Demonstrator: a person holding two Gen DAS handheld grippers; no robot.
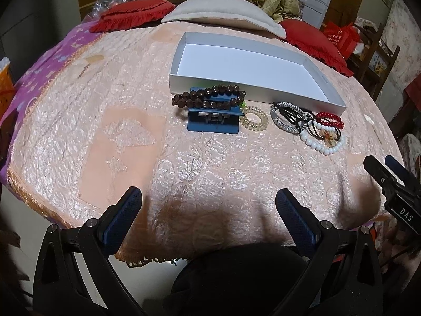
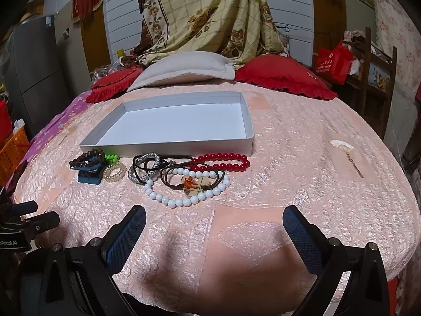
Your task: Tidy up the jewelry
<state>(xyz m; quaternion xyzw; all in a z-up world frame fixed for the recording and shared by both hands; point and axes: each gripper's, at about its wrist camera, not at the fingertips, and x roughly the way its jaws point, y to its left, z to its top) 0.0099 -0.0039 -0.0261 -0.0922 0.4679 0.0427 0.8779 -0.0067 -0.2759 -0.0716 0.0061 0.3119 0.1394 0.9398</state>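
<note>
left gripper (image 1: 209, 202) wide open, holding nothing, over near edge of pink bedspread (image 1: 126, 121). right gripper (image 2: 214, 221) same: wide open, holding nothing. past them, a row of jewelry on the spread: white beads (image 2: 181, 201) nearest, red beads (image 2: 226, 162) just behind, silver bangle (image 2: 143, 168) to their left, then clear coil (image 2: 115, 171), blue stand (image 2: 89, 176) with brown beads (image 2: 88, 156) draped on top. white tray (image 2: 168, 144) just behind the row. pillows (image 2: 184, 69) far.

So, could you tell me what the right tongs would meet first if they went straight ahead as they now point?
Probably the white bead bracelet with its amber pendant, lying just ahead of the open right tongs; the shallow white cardboard box sits beyond. Depth is uncertain.
</note>
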